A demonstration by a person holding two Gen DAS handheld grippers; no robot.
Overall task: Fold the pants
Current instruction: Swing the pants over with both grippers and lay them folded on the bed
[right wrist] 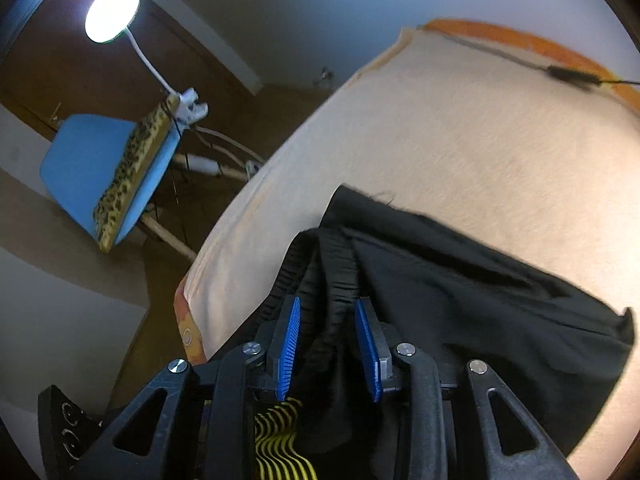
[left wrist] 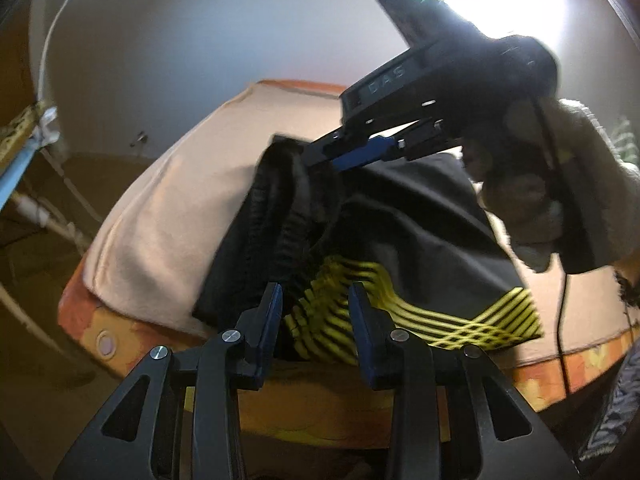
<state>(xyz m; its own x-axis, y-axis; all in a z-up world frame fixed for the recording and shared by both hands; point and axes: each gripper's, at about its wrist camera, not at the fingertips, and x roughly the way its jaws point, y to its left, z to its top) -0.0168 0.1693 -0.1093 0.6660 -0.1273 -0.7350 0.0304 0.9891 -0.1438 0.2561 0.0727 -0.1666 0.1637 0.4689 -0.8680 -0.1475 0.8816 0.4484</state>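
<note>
Black pants (left wrist: 420, 216) with a yellow striped patch (left wrist: 360, 320) lie on the cream-covered bed (left wrist: 168, 200). My left gripper (left wrist: 316, 304) is open at the bed's near edge, its jaws on either side of the yellow patch, not clamped. The right gripper (left wrist: 320, 152), held by a gloved hand (left wrist: 560, 184), reaches to the gathered waistband at the pants' far left end. In the right wrist view the pants (right wrist: 480, 300) fill the lower half; my right gripper (right wrist: 328, 320) has its blue pads apart with the ribbed waistband (right wrist: 336, 280) bunched between them.
The bed has an orange patterned edge (left wrist: 120, 340). A blue chair (right wrist: 88, 160) with a leopard-print cushion stands left of the bed, with a clip lamp (right wrist: 112, 12) on it. A black cable (right wrist: 568, 74) lies at the far bed edge. A wall stands behind.
</note>
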